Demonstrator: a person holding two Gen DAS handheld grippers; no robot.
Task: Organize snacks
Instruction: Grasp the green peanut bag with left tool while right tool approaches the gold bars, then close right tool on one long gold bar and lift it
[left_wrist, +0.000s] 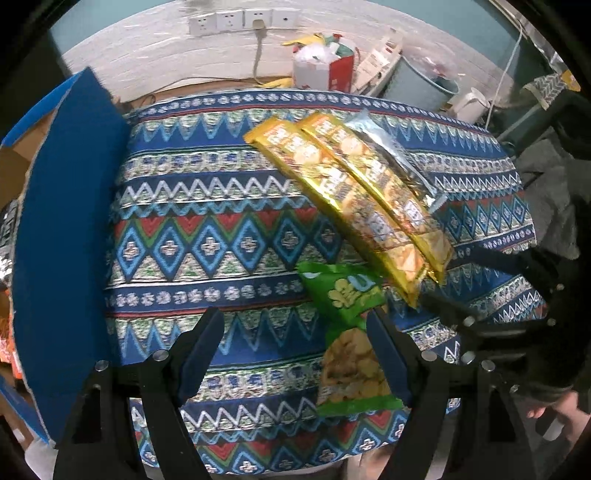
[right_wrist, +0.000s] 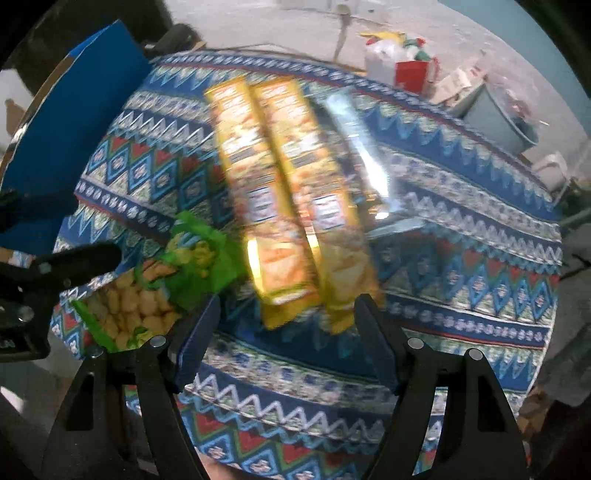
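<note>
Item: snacks, patterned tablecloth (left_wrist: 221, 206). Two gold biscuit packs (left_wrist: 354, 199) and a silver packet (left_wrist: 391, 155) are laid parallel; green chip bag (left_wrist: 347, 332) just beside. Left gripper (left_wrist: 295, 350) and right gripper (right_wrist: 288, 332) are held wide, empty, poised for pickup; blue box (left_wrist: 66, 240) likely the receptacle.

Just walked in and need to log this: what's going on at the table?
A person is sorting snacks with two handheld grippers. The left gripper hovers open beside a green snack bag; the right gripper hovers open over the near ends of two gold packs. A silver pack lies alongside. Nothing is gripped yet.
</note>
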